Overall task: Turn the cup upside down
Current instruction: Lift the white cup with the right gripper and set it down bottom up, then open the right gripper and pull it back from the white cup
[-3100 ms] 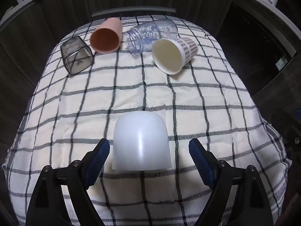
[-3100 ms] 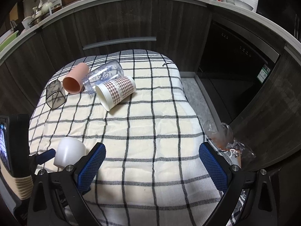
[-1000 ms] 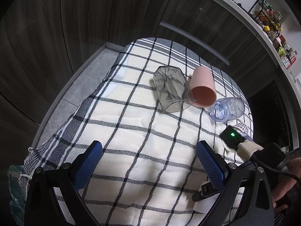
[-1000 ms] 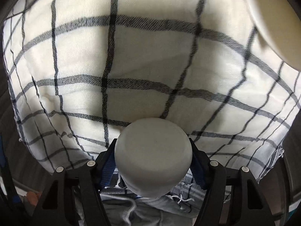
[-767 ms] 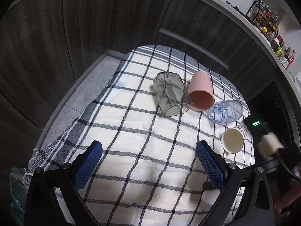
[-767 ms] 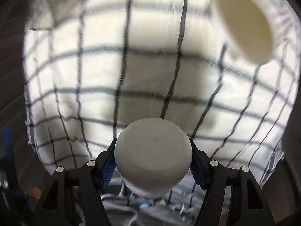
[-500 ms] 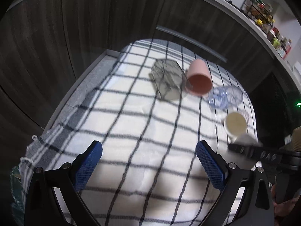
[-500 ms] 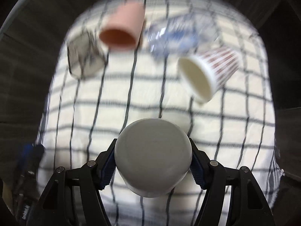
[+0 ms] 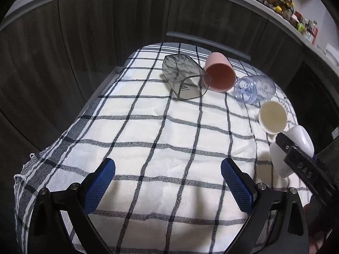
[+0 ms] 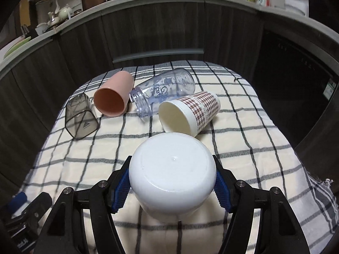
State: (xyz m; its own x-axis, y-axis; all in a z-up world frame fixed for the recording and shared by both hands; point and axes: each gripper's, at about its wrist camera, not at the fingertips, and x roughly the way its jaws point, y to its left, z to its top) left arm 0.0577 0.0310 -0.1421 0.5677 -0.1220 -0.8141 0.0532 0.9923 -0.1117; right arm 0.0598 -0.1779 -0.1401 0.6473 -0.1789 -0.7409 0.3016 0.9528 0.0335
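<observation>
The right claw (image 10: 172, 182) pinches the white cup (image 10: 172, 169) by its sides, base toward the camera, over the desk's (image 10: 243, 139) near side. It looks light, stiff and smooth, possibly slippery. The left claw (image 9: 168, 182) is spread, holding nothing.

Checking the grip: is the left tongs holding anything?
No, the left tongs stand wide open over bare checked cloth.

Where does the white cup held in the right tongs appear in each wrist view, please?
Left wrist: white cup at the far right edge, partly behind the right tongs' black arm.
Right wrist: white cup at bottom centre, base toward the camera, between the right tongs.
Shared landmark: the checked paper cup, lying just beyond it.
</observation>
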